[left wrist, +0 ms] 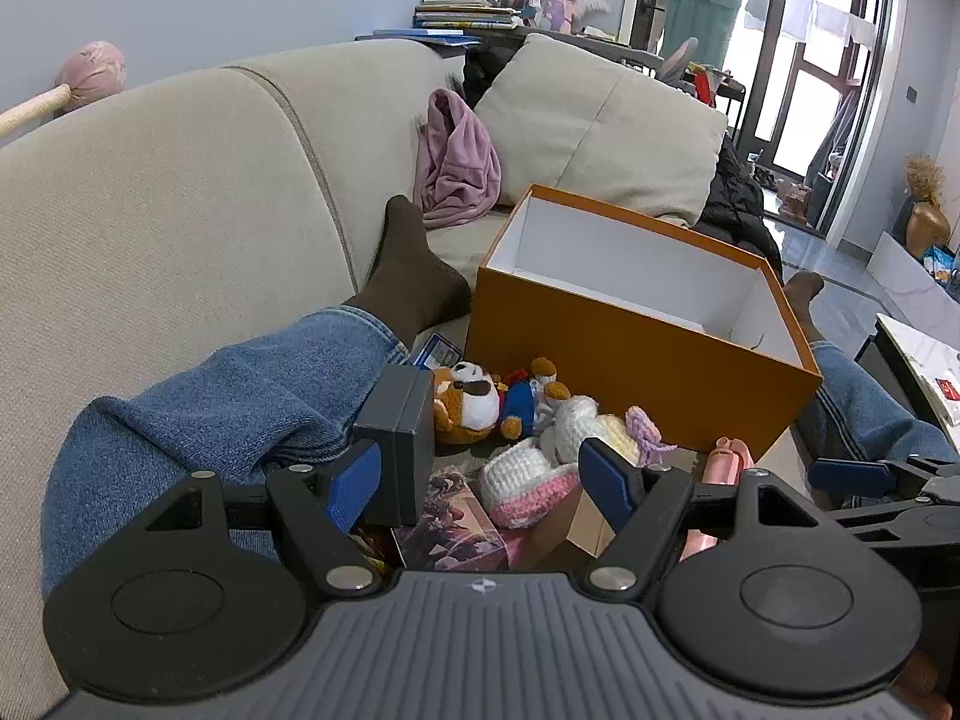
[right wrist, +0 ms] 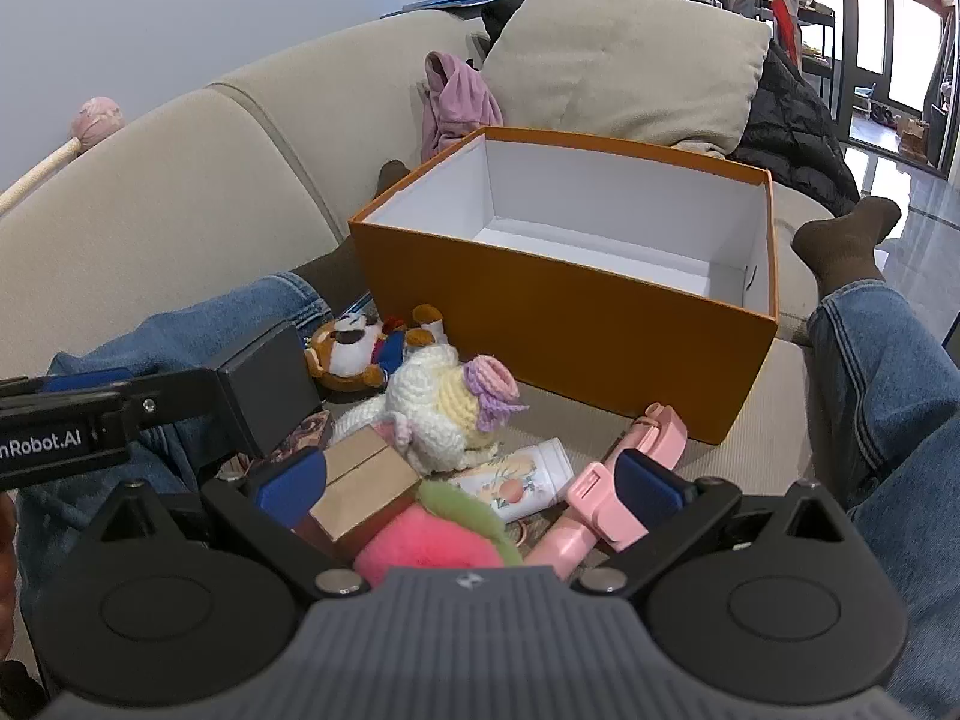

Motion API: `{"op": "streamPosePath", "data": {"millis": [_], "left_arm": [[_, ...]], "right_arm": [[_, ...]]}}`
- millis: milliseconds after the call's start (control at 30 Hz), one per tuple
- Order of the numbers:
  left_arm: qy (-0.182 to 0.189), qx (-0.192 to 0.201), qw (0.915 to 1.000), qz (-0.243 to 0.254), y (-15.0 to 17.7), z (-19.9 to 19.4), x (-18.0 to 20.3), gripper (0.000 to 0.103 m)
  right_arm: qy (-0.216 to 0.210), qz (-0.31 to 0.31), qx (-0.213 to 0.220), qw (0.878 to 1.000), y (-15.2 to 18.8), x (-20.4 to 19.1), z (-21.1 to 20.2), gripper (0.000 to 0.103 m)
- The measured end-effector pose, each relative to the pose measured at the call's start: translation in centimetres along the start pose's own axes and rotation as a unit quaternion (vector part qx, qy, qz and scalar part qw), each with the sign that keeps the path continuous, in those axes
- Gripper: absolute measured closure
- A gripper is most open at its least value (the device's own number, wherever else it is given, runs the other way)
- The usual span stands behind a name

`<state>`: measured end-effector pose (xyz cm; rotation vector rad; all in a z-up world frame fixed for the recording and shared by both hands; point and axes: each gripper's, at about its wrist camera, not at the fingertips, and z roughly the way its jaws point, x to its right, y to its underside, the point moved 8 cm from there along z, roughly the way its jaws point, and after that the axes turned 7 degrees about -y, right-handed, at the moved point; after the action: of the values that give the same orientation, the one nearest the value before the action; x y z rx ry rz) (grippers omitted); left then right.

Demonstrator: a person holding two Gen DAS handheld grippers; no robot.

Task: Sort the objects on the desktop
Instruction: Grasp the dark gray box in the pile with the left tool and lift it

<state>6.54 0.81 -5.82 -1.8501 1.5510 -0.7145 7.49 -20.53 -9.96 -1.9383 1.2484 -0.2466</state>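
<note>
Two handheld grippers hovered over a heap of small things on a beige fabric sofa [right wrist: 180, 180], between a seated person's legs in blue jeans and brown socks. The landmark was an orange cardboard box [right wrist: 576, 324], open-topped, white inside and empty. The left gripper [left wrist: 486, 483] had its jaws spread wide and grasped nothing; a dark grey hard case [left wrist: 399, 438] stood just beside its left blue finger pad, and a white-and-pink crocheted piece [left wrist: 525, 480] lay between the pads without touching them. The right gripper [right wrist: 471, 483] was likewise released, its jaws wide apart; between them, in front of the box, lay a fuzzy pink and green plush [right wrist: 432, 534], a small brown cardboard box [right wrist: 366, 480] and a white cylindrical bottle printed with fruit [right wrist: 522, 480], while a pink plastic gadget [right wrist: 606, 480] lay against its right pad. Nearer the box's front wall sat a white crocheted doll with a lilac flower [right wrist: 444, 402] and a brown-and-white plush dog [right wrist: 360, 348]. The left gripper's arm, seen from the right wrist, bore the partial lettering "nRobot.AI".
</note>
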Motion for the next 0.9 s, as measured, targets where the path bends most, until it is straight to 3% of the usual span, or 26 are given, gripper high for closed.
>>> {"op": "streamPosePath", "data": {"millis": [467, 700, 867, 900], "left_arm": [[-0.001, -0.004, 1.0, 0.001, 0.0, 0.0, 0.0, 0.017], [0.015, -0.026, 0.9995, 0.011, 0.6, 0.7, 0.4, 0.017], [0.034, -0.039, 0.9982, 0.032, 1.1, 1.1, 1.4, 0.018], [0.038, -0.043, 0.9978, 0.034, 1.3, 1.3, 1.5, 0.022]], "right_arm": [[0.004, 0.006, -0.005, 1.0, 0.3, 0.4, 0.1, 0.001], [0.014, 0.022, -0.021, 0.999, 0.7, 1.3, 0.8, 0.002], [0.018, 0.033, -0.037, 0.999, 1.0, 2.2, 1.4, 0.014], [0.016, 0.035, -0.04, 0.998, 1.1, 2.4, 1.5, 0.019]]}}
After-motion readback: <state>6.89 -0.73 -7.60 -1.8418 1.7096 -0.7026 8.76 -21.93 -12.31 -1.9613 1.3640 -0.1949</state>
